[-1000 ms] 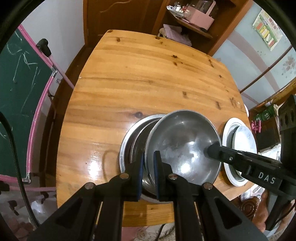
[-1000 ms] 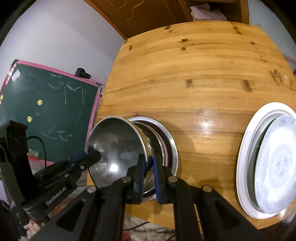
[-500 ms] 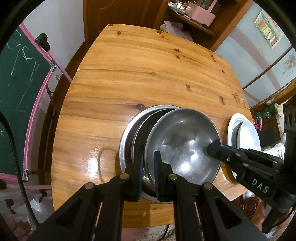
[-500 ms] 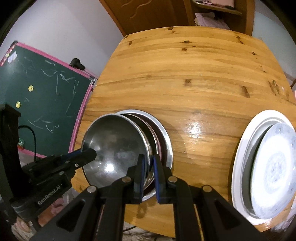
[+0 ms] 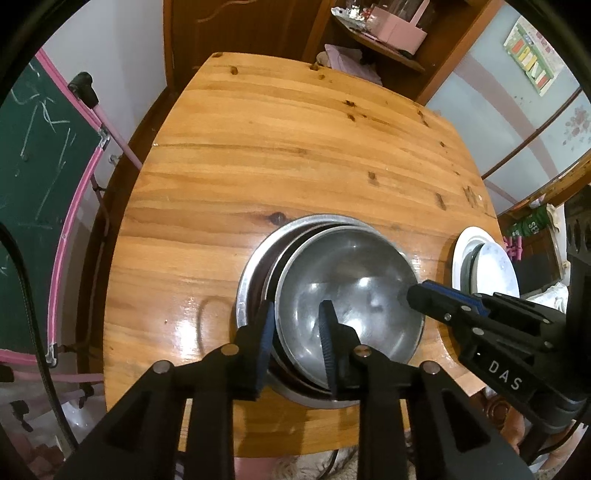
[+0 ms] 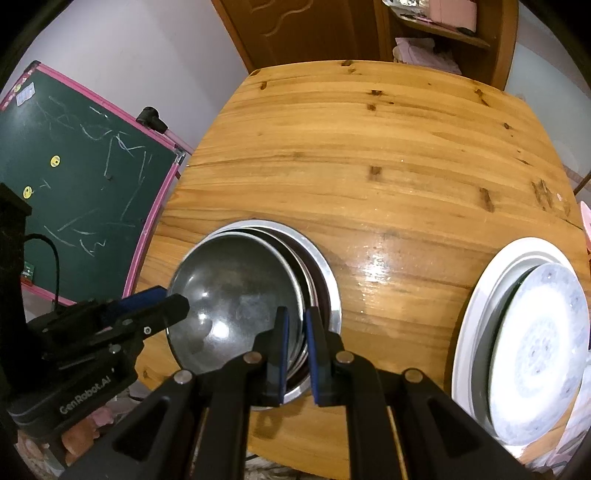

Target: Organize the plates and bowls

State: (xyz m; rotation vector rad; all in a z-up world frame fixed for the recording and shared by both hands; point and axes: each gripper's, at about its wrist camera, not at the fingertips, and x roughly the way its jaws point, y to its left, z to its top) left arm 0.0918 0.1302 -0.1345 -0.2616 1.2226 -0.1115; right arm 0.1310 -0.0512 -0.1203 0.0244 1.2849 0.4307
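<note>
A steel bowl lies nested in a stack of steel bowls near the front edge of the wooden table. My left gripper is open, its jaws astride the top bowl's near rim. My right gripper stands at the bowl's right rim with a narrow gap between the jaws. White plates lie stacked at the table's right edge, the top one tilted in the larger one.
A green chalkboard with a pink frame stands left of the table. A wooden door and shelves are behind the far edge. The plates also show in the left wrist view.
My left gripper has opened and let go of the top bowl's rim. The bowl has sunk into the stack. My right jaws have parted slightly.
</note>
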